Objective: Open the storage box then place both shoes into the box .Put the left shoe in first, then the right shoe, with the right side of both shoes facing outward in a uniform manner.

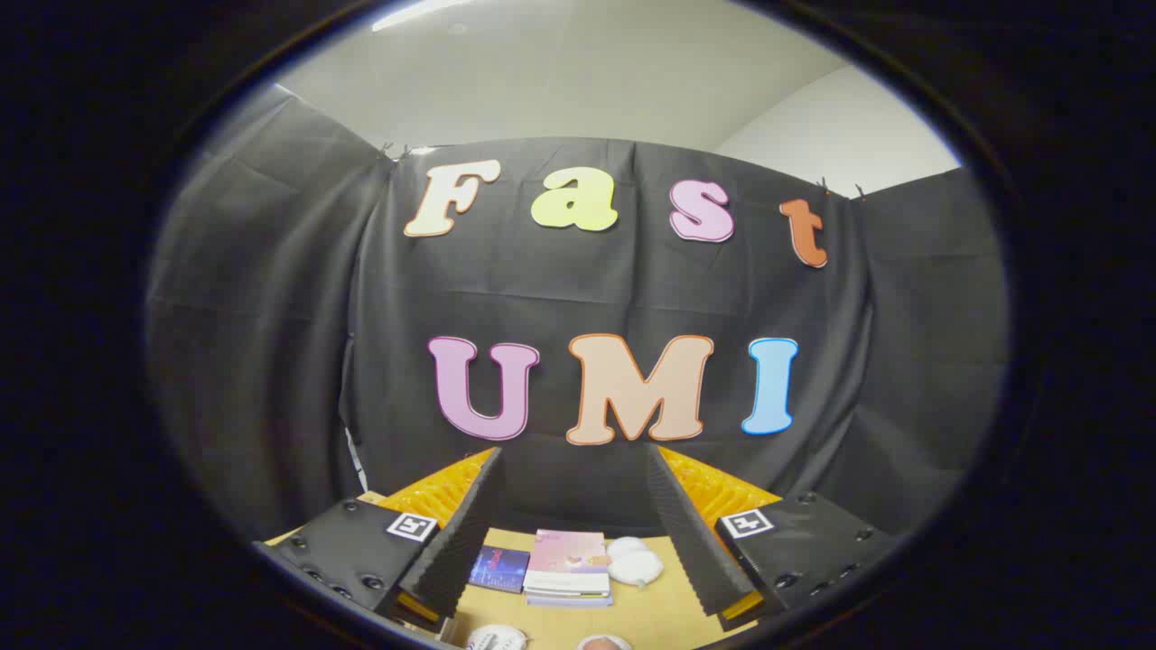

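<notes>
My gripper (pixel 575 451) is held high and tilted up toward the booth's black cloth wall, its two ribbed black fingers (pixel 465 533) spread wide apart with nothing between them. Far below, between the fingers, a small patch of tan table (pixel 650 614) shows. Neither the storage box nor the shoes can be made out here.
On the table between the fingers lie a stack of books with a pink cover (pixel 569 564), a dark blue book (pixel 499 569) to its left and a white round thing (pixel 634 561) to its right. Two round objects (pixel 497 638) peek in at the near table edge.
</notes>
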